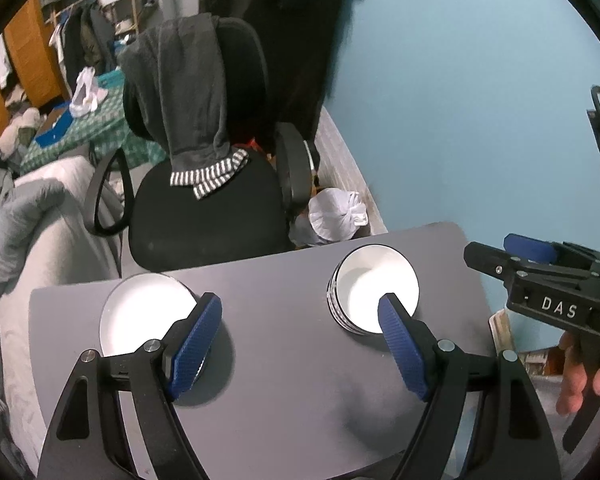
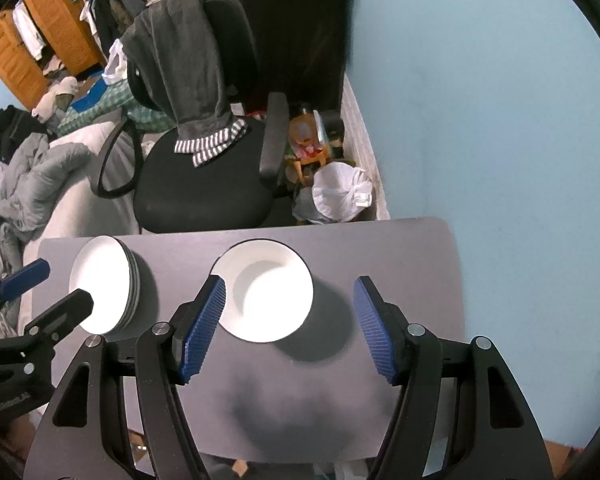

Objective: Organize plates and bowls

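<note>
Both claws, left [image 1: 300,316] and right [image 2: 290,300], spread and empty above one plate stack [image 2: 104,284] and one bowl stack [image 2: 266,296].

Matt grey desk [image 2: 380,248], smooth; glossy white plates [image 2: 100,280] at nine o'clock, glossy bowls [image 2: 268,292] centre; ribbed blue fingers [image 2: 204,328]; cloth-draped chair [image 2: 204,184] at twelve

Bare table [image 2: 400,248] right of bowls [image 2: 266,296]; plates [image 2: 104,284] crowd left
</note>
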{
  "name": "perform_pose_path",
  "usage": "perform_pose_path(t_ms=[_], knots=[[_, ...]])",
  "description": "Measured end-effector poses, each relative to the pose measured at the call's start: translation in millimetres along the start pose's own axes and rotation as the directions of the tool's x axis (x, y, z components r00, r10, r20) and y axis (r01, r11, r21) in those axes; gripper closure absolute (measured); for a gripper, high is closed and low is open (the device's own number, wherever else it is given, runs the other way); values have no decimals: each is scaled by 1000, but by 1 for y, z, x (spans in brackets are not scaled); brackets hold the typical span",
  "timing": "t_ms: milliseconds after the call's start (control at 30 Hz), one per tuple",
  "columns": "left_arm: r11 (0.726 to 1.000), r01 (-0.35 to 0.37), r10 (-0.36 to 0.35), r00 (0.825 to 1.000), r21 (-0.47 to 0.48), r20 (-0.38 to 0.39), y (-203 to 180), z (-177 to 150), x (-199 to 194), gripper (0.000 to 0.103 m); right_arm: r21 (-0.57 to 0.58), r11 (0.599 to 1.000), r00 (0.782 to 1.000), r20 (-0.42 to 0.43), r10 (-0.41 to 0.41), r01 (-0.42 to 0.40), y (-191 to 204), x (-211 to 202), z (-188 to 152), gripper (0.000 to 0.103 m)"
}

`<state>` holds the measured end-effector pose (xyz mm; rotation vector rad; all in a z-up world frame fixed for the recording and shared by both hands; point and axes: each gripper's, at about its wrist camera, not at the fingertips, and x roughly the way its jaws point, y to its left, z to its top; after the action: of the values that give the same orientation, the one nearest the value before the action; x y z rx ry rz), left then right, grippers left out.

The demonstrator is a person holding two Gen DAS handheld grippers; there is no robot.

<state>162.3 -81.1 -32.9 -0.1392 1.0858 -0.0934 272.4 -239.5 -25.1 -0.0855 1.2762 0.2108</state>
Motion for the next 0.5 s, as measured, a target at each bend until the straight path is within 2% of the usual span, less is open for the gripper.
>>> perform_pose_path(t_ms=[167,500], knots=[[999,-11,10,1000,46,22,-5,-6,-16,21,13,1000,1000,30,-5,5,3,-13,-6,37],[999,-6,2,997,45,83,-1,-13,-51,21,26,1000,997,71,-6,5,5,-33,-18,37]])
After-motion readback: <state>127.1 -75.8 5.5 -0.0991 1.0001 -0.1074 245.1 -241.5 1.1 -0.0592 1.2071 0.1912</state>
